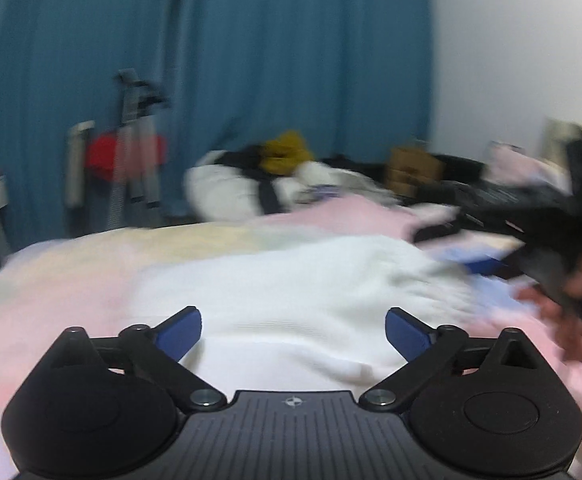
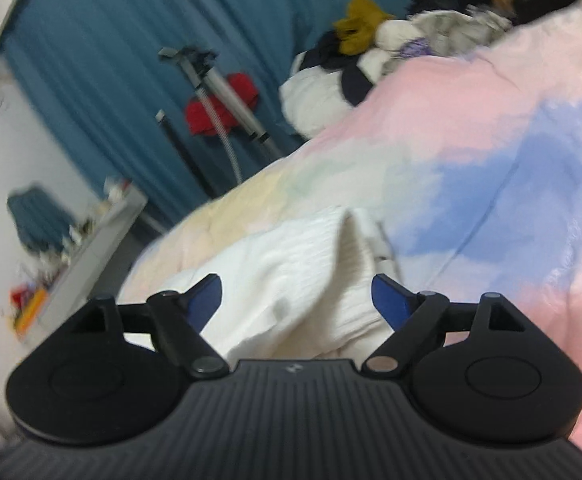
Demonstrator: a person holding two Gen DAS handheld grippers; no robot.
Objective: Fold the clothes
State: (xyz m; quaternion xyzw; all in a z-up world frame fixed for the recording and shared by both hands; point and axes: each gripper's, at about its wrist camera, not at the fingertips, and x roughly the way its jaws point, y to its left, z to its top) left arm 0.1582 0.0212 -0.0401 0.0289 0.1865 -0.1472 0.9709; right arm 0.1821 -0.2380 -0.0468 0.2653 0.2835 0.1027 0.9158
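Observation:
A white ribbed garment point(image 1: 291, 280) lies spread on a bed with a pastel pink, blue and yellow cover point(image 1: 71, 280). My left gripper point(image 1: 293, 330) hovers over it, open wide, blue pads clear of the cloth. In the right wrist view the same white garment point(image 2: 291, 272) lies rumpled with a raised fold. Above it my right gripper point(image 2: 297, 300) is open, nothing pressed between its pads. The right gripper point(image 1: 539, 236) and the hand holding it also show, blurred, at the right edge of the left wrist view.
A heap of white, black and mustard clothes point(image 1: 275, 176) sits at the far end of the bed. A tripod point(image 1: 135, 140) and a red item point(image 1: 107, 156) stand before the blue curtain point(image 1: 251, 60). A cluttered white desk point(image 2: 71, 248) stands left of the bed.

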